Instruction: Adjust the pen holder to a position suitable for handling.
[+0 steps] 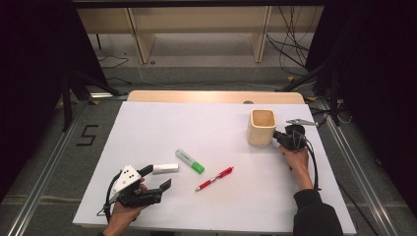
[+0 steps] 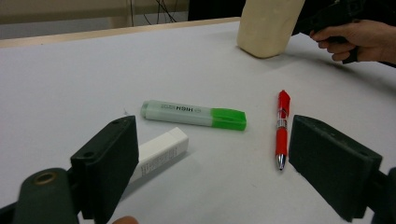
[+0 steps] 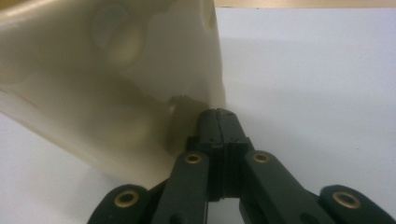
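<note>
A cream cup (image 1: 261, 127) stands upright at the right of the white tabletop (image 1: 147, 123). My right gripper (image 1: 277, 135) is shut with nothing between its jaws, and its tips rest against the cup's lower side wall. The right gripper view has the closed tips (image 3: 218, 116) at the cup (image 3: 107, 79). Near the front left, my left gripper (image 1: 158, 178) is open, with the white eraser (image 1: 165, 168) just beyond its left jaw. From the left gripper (image 2: 210, 154), the eraser (image 2: 161, 151), a green highlighter (image 2: 194, 115) and a red pen (image 2: 281, 128) lie ahead.
The highlighter (image 1: 190, 161) and red pen (image 1: 214, 178) lie flat near the table's middle front. A wooden strip (image 1: 216, 96) runs along the far edge. Shelving and cables sit on the floor behind. In the left gripper view, the cup (image 2: 266, 25) and the right hand (image 2: 359, 39) are far off.
</note>
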The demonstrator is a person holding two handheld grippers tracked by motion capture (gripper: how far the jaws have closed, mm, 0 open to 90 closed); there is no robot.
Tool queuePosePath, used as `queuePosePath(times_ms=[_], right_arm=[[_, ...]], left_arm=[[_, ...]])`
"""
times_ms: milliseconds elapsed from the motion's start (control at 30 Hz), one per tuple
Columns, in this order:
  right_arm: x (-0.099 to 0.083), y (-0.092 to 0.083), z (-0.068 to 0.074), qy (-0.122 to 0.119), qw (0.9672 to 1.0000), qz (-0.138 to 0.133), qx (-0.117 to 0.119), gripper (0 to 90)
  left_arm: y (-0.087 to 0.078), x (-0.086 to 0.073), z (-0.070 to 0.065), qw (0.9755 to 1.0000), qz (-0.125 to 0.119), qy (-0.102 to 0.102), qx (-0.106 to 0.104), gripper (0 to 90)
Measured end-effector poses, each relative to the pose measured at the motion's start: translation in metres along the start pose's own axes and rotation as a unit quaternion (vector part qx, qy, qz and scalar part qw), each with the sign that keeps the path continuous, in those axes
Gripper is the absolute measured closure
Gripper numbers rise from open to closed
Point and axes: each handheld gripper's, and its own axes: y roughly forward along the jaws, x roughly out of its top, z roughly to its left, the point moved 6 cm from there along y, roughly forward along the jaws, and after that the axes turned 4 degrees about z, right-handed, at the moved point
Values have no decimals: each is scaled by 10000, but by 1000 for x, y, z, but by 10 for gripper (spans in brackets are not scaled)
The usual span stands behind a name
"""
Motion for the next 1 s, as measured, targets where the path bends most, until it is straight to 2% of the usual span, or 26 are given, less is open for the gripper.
queuePosePath(times_ms=[233, 433, 600, 1000], right_arm=[[3, 10, 20, -111, 9998, 52, 157, 900], [9, 23, 40, -343, 9991, 166, 169, 900], [13, 33, 55, -447, 9985, 233, 226, 900], [20, 50, 92, -824, 9956, 333, 308, 900]], left_arm=[[-1, 1, 1, 10000, -5, 2, 16, 158], [-2, 1, 2, 10000, -37, -21, 43, 158], [-2, 2, 2, 10000, -46, -13, 35, 158], [-3, 2, 2, 10000, -51, -6, 35, 158]])
